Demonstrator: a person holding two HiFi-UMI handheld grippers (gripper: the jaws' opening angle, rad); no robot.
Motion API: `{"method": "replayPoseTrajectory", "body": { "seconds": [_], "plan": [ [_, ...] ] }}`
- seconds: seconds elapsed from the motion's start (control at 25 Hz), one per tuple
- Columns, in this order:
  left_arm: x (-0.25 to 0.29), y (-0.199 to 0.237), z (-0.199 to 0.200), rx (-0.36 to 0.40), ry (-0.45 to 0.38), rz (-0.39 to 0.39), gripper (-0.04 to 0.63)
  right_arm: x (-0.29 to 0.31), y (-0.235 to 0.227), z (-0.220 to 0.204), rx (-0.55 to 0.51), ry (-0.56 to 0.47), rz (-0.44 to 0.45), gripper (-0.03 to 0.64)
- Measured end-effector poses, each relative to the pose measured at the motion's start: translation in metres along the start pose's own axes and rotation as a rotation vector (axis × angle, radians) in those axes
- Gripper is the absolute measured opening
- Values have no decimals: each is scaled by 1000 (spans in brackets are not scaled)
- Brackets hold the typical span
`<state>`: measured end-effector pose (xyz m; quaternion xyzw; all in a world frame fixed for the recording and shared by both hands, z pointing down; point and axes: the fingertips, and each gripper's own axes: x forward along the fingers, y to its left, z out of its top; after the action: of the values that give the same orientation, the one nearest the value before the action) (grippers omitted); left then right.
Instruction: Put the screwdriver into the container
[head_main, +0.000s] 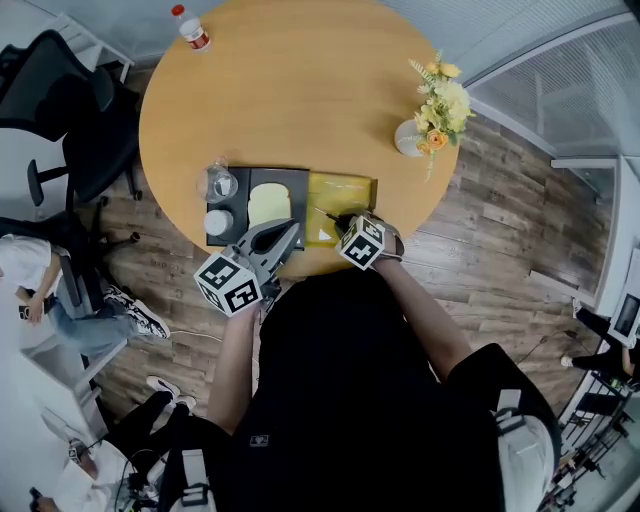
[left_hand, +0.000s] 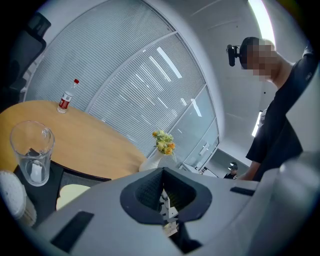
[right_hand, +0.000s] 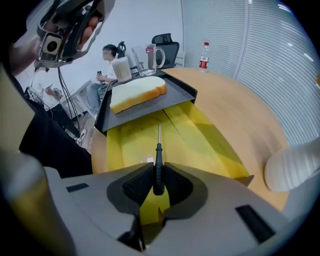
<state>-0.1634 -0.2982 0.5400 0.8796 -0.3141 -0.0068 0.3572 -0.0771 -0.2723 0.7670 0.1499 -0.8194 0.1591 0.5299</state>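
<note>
My right gripper is shut on a small black-handled screwdriver, whose metal tip points forward over the yellow container. In the head view the right gripper hangs over the near part of that yellow container at the table's front edge, with the screwdriver sticking out left. My left gripper is raised near the table edge over the black tray; its jaws stand together with nothing between them.
A black tray left of the container holds a pale sponge-like block, a glass mug and a white lidded jar. A flower vase stands right, a bottle far left. Office chairs and seated people are left.
</note>
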Motion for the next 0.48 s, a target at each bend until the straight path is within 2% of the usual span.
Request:
{"method": "replayPoseTrajectory", "body": {
  "seconds": [0.48],
  "plan": [
    [0,10,2,-10,3,3,6,14,1,-5,-25,90,-5,58]
  ]
}}
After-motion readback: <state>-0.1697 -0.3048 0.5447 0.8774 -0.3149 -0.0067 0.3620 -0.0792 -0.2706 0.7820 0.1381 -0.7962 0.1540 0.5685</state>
